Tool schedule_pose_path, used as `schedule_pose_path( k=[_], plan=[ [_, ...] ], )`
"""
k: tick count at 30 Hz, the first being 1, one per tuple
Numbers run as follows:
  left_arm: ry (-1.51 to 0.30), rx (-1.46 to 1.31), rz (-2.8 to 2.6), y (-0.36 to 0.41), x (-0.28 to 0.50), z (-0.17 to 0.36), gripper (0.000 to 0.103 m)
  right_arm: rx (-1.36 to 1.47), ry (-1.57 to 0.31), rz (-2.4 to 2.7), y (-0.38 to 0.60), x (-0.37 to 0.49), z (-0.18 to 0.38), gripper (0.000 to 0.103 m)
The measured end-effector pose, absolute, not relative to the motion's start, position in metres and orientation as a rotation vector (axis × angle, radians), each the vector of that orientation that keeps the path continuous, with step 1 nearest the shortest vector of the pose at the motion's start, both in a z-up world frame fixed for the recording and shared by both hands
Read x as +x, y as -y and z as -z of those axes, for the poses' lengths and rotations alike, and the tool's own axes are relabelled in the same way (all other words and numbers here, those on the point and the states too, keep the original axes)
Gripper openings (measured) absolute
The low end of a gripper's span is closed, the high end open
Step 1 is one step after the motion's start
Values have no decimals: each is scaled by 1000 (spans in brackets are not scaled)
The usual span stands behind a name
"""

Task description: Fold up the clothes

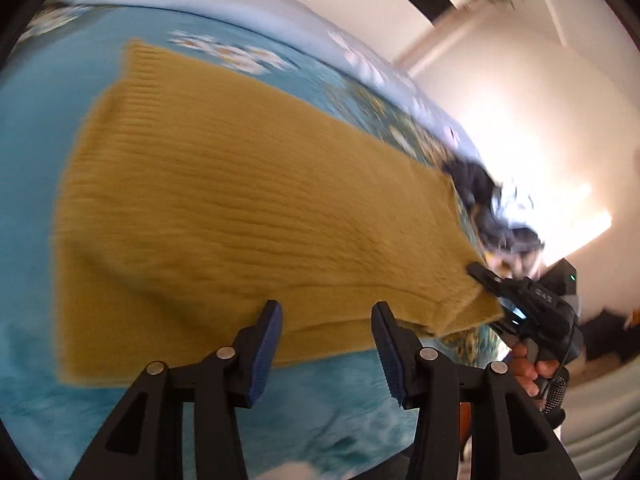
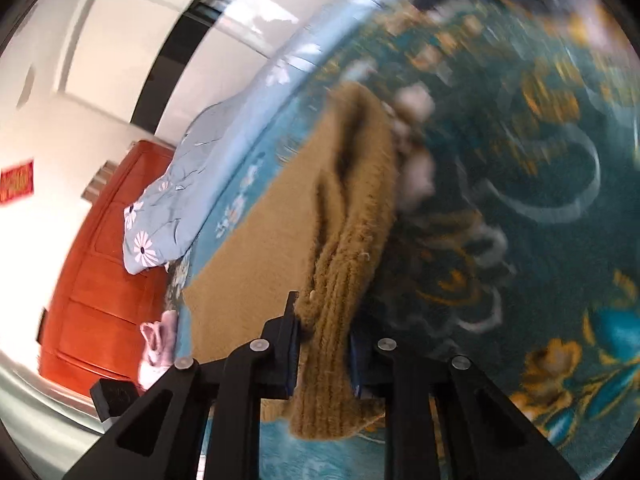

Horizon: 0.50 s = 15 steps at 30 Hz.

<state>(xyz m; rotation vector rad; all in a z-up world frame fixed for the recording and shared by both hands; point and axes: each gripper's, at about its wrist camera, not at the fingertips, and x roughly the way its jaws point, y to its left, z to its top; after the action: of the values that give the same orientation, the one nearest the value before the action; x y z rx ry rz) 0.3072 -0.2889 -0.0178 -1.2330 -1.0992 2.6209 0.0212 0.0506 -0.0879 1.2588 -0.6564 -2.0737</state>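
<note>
Here, label by label:

Sweater: a mustard ribbed knit sweater (image 1: 224, 216) lies spread on the blue patterned bedspread (image 1: 36, 160), mostly flat in the left wrist view.

Long axis: in the left wrist view its length runs from the upper left, where a ribbed band ends it, down to the lower right corner by the other gripper; the knit ribs follow the same line.

Folded part: along the near edge a second layer of knit shows under the top one, so the fabric there is doubled.

Left gripper: the left gripper (image 1: 328, 344) hangs just in front of the sweater's near edge with its blue-padded fingers (image 1: 266, 356) spread apart and nothing between them.

Right gripper: the right gripper (image 2: 324, 354) is clamped on a bunched strip of the sweater (image 2: 344, 240); the knit runs up and away from the jaws and a short end hangs down below them. In the left wrist view the same tool (image 1: 528, 312) sits at the sweater's lower right corner, with the person's hand (image 1: 528, 368) on its handle.

Bedding: a pale blue quilt with white flowers (image 2: 168, 200) lies along the far edge of the bedspread.

Other clothes: a dark crumpled garment (image 1: 480, 196) rests just beyond the sweater's right end; a pink item (image 2: 156, 344) sits at the bed's edge.

Room: a red-orange wooden door (image 2: 104, 272) stands beyond the bed; both views are blurred.
</note>
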Motion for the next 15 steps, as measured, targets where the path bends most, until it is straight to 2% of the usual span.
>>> schedule_pose_path(
  k=[4,7,10,15],
  plan=[
    [1237,-1137,-2702,329,338,13,51,1146,378,2146,10,28,27,20],
    [1266,-1081,-2791,356,359,6,51,1067,213,2126,70,37,-4,20],
    [1363,-1014,-2791,383,381,9,53,1001,35,2048,122,67,-12,20],
    [1500,-979,-2815,417,412,22,53,987,-239,1782,216,127,18,20]
  ],
)
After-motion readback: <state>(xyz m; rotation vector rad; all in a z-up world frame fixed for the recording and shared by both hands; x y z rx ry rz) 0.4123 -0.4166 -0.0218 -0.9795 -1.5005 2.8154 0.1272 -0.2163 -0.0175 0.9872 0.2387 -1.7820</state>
